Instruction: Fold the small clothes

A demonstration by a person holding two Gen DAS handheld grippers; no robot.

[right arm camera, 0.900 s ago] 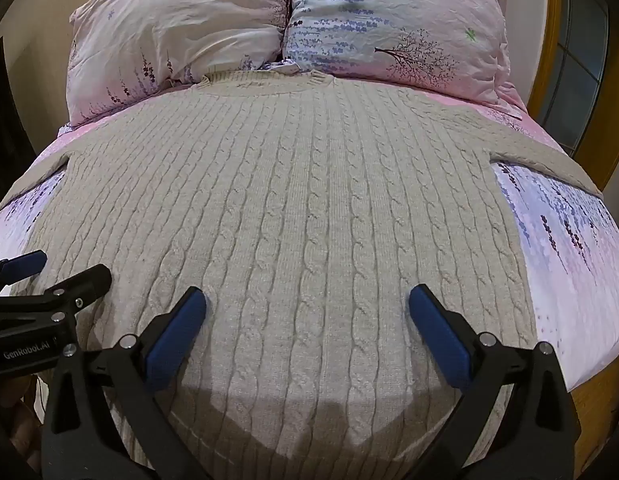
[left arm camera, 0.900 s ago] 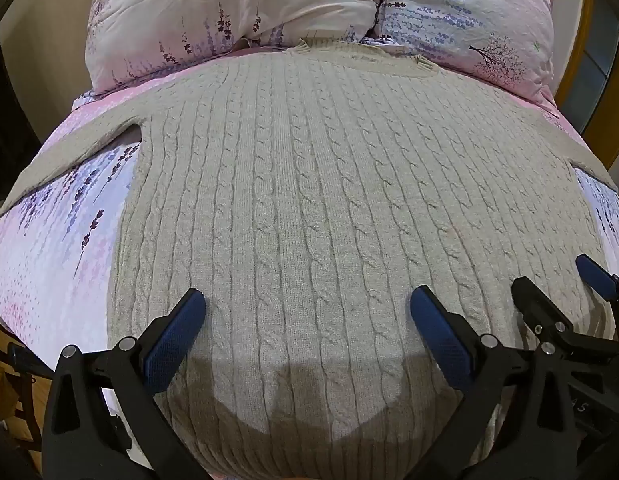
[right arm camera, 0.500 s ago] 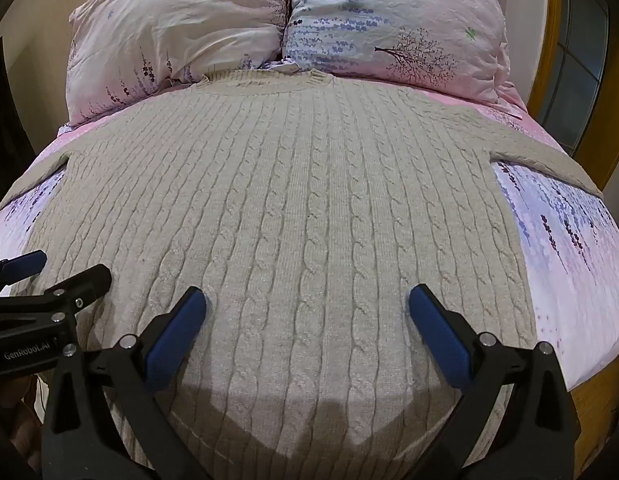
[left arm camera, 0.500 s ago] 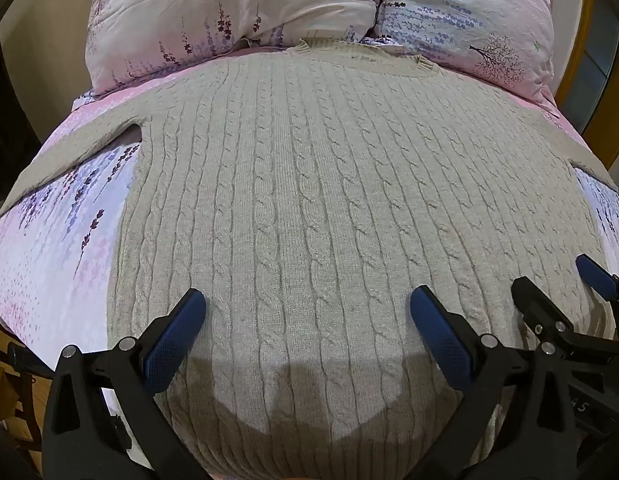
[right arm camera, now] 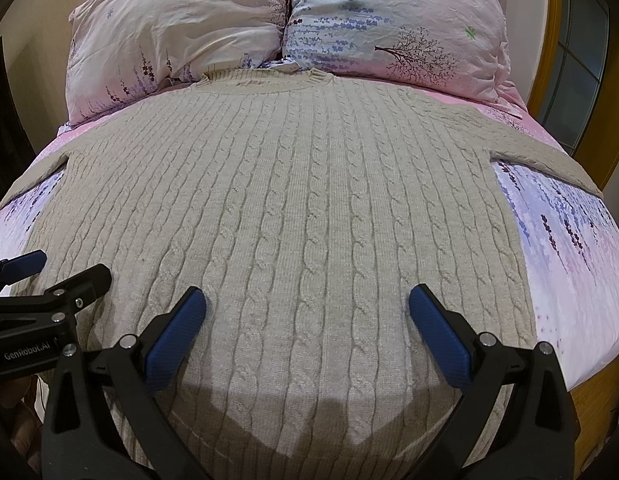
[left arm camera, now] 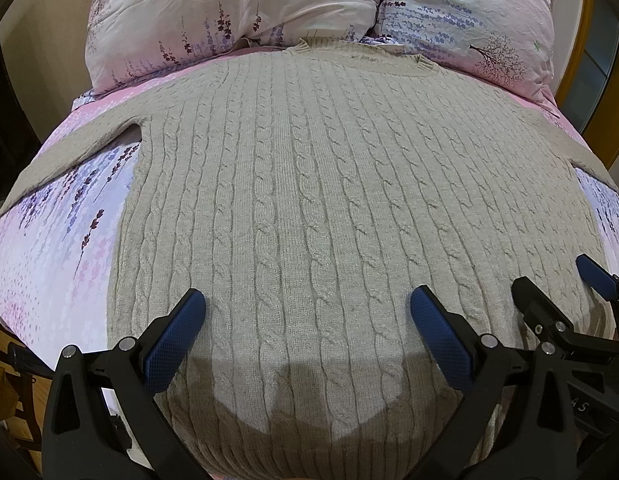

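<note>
A beige cable-knit sweater (left arm camera: 309, 200) lies flat on the bed, collar toward the pillows, sleeves spread out to both sides; it also fills the right wrist view (right arm camera: 301, 208). My left gripper (left arm camera: 307, 308) is open and empty just above the sweater's lower left part near the hem. My right gripper (right arm camera: 307, 306) is open and empty above the lower right part. The right gripper also shows at the right edge of the left wrist view (left arm camera: 557, 280), and the left gripper at the left edge of the right wrist view (right arm camera: 61, 268).
Two floral pink pillows (left arm camera: 237, 12) (right arm camera: 393, 24) lie at the head of the bed. A pink and lavender floral sheet (left arm camera: 49, 236) shows on both sides of the sweater. A wooden door frame (right arm camera: 549, 40) and the bed's wooden edge (right arm camera: 597, 392) are at the right.
</note>
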